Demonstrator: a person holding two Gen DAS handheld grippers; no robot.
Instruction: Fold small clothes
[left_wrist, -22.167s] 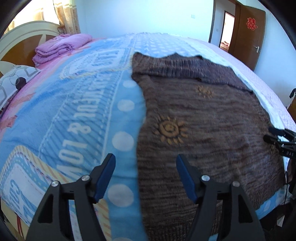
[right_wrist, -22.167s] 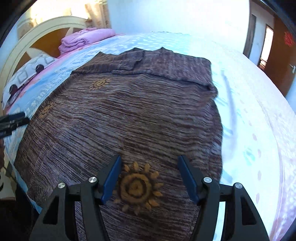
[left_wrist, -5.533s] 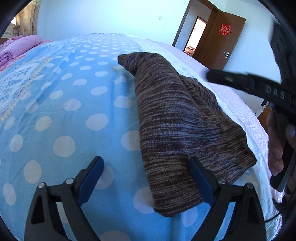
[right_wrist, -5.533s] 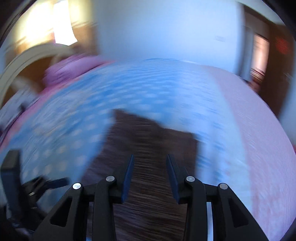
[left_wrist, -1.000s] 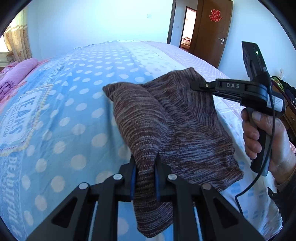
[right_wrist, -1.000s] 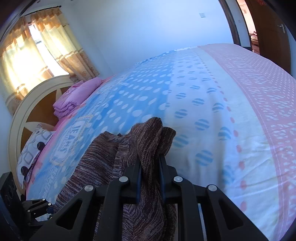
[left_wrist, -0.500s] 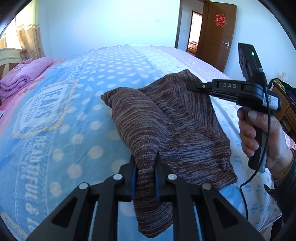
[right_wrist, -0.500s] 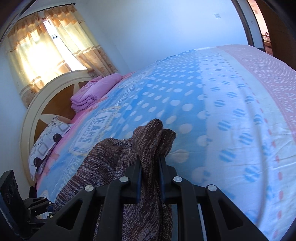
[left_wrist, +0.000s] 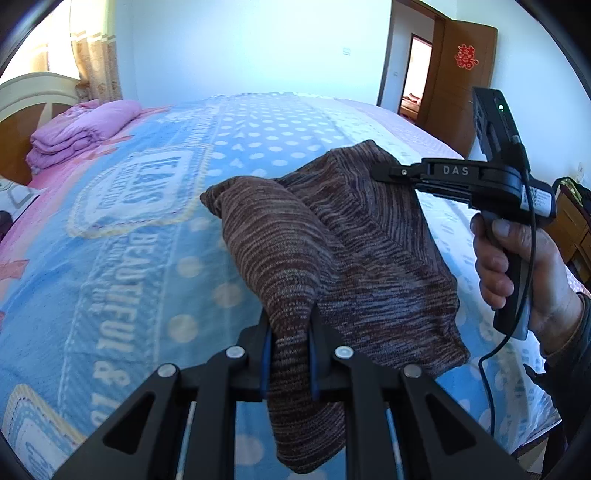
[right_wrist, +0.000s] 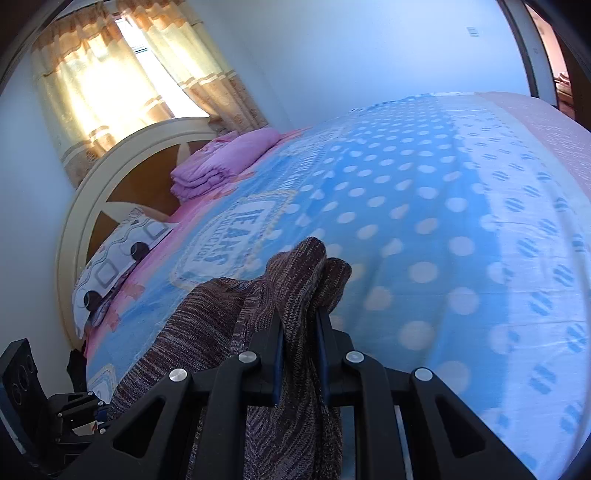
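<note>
Both fingers of the left gripper (left_wrist: 290, 354) and of the right gripper (right_wrist: 300, 354) are closed tight on folds of a brown knitted sweater (left_wrist: 354, 243), which drapes between them, lifted above a blue polka-dot bedspread (left_wrist: 140, 266)

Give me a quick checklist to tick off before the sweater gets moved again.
1. Left gripper shut on the sweater: ok.
2. Right gripper shut on the sweater: ok.
3. Sweater folded into a tidy bundle: not ok, one end hangs loose below the left gripper.
4. Bed under the sweater bare: ok.
5. Pink blanket lying well away: ok.
6. Layers inside the bundle lined up: cannot tell.
</note>
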